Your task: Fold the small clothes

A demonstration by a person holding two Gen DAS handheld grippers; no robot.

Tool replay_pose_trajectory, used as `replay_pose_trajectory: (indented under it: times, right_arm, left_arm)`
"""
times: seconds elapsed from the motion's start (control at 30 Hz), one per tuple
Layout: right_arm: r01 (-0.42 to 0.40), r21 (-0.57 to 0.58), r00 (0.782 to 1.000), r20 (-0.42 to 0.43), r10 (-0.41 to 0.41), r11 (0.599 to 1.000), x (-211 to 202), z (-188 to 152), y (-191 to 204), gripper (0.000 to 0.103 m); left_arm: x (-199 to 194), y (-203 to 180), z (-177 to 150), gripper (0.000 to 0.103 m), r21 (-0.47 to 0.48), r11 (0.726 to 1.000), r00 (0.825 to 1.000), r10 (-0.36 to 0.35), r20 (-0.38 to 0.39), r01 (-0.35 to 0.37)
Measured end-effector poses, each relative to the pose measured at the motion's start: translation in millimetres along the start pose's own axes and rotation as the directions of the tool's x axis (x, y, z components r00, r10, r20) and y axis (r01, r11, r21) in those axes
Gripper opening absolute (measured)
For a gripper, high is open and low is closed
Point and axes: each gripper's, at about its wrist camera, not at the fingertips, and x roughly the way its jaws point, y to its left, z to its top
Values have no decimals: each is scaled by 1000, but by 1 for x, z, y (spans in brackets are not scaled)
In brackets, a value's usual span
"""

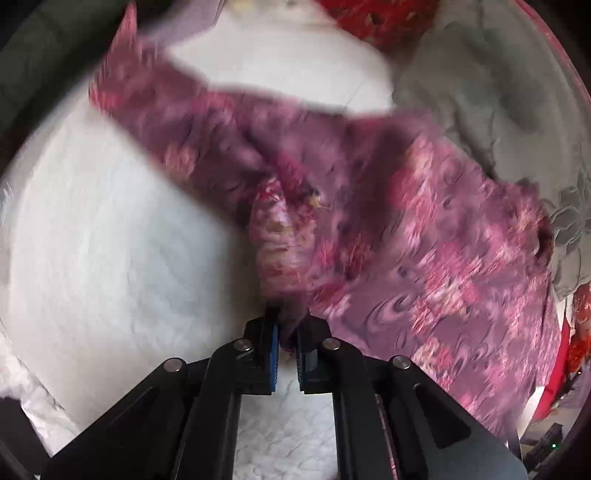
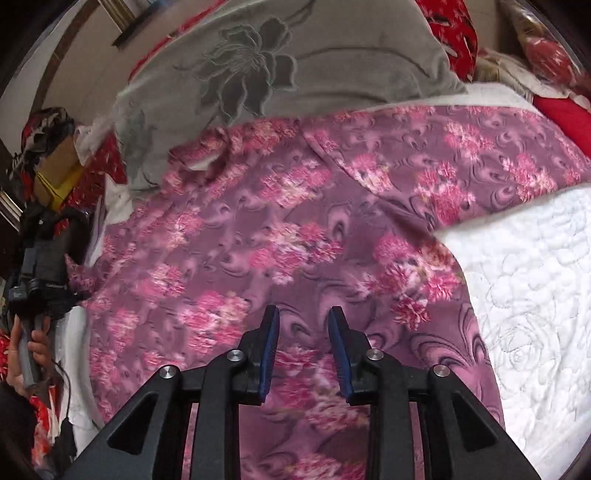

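A purple garment with pink flowers (image 1: 424, 229) lies spread and rumpled across the white quilted bed cover (image 1: 110, 258). My left gripper (image 1: 288, 326) is shut on a bunched fold of it, which hangs blurred from the blue pads. In the right wrist view the same garment (image 2: 258, 229) fills the middle. My right gripper (image 2: 303, 314) hovers just over it, its jaws apart with nothing pinched between them. A hand (image 2: 29, 347) at the far left grips the handle of the other gripper.
A grey blanket with a flower pattern (image 2: 295, 74) lies bunched behind the garment, also the grey blanket (image 1: 480, 81). Red patterned fabric (image 2: 454, 26) sits at the far edge. A cardboard box (image 2: 59, 162) stands off the bed at left. White cover (image 2: 535, 295) shows at right.
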Motion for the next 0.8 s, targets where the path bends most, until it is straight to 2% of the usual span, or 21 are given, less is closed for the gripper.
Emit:
replay_pose_trajectory:
  times: [0.03,0.1,0.13,0.2,0.27,0.33,0.37,0.4,0.43,0.53,0.6,0.63,0.7,0.77,0.8]
  right_arm:
    - [-8,-22,1000,30,9,1000,-2,-2,-1,28]
    - [-10,-37,1000,8,10,999,-7,0,0,27]
    - [-34,-11,999,5,34,999,-15,3,-7,27]
    - [-41,39,998,53,39,998,-32,5,-28,27]
    - [-2,140,993,120,-15,990,-55,12,-71,28]
    - [50,287,983,153,-98,957,-74,21,-131,31]
    - [71,348,978,160,-134,935,-81,24,-156,33]
    - [90,413,971,168,-173,906,-89,26,-182,33]
    - [107,491,958,180,-221,865,-100,28,-218,33]
    - [86,627,938,211,-275,774,-120,29,-284,35]
    - [6,725,925,258,-280,689,-128,29,-333,40]
    - [-19,749,921,271,-280,663,-128,29,-344,41]
    - [-118,805,918,312,-246,581,-119,33,-378,46]
    - [-182,824,917,339,-209,537,-107,42,-392,46]
    - [-204,827,919,346,-189,525,-98,48,-394,46]
  left_arm:
    - [-5,2,-4,8,-7,1000,1000,-20,16,20]
    - [-15,2,-14,10,-11,998,998,-63,2,63]
    - [-21,-2,-24,10,9,995,995,-104,-6,104]
    - [-34,-15,-43,10,69,987,989,-145,-5,145]
    - [-45,-39,-63,15,161,973,986,-166,7,162]
    - [-52,-73,-76,25,275,954,989,-138,47,120]
    - [-51,-88,-78,37,310,945,990,-128,66,101]
    - [-50,-104,-81,44,347,935,989,-115,96,75]
    - [-47,-120,-81,45,375,926,987,-97,129,42]
    - [-32,-142,-70,45,415,910,985,-61,160,-11]
    - [-11,-157,-67,45,420,906,988,-20,156,-48]
    - [-4,-157,-68,45,417,907,990,-6,142,-54]
    - [5,-151,-73,49,393,918,993,2,122,-50]
    - [4,-148,-72,55,372,927,987,-13,158,-47]
    - [6,-146,-70,58,367,929,989,-16,150,-41]
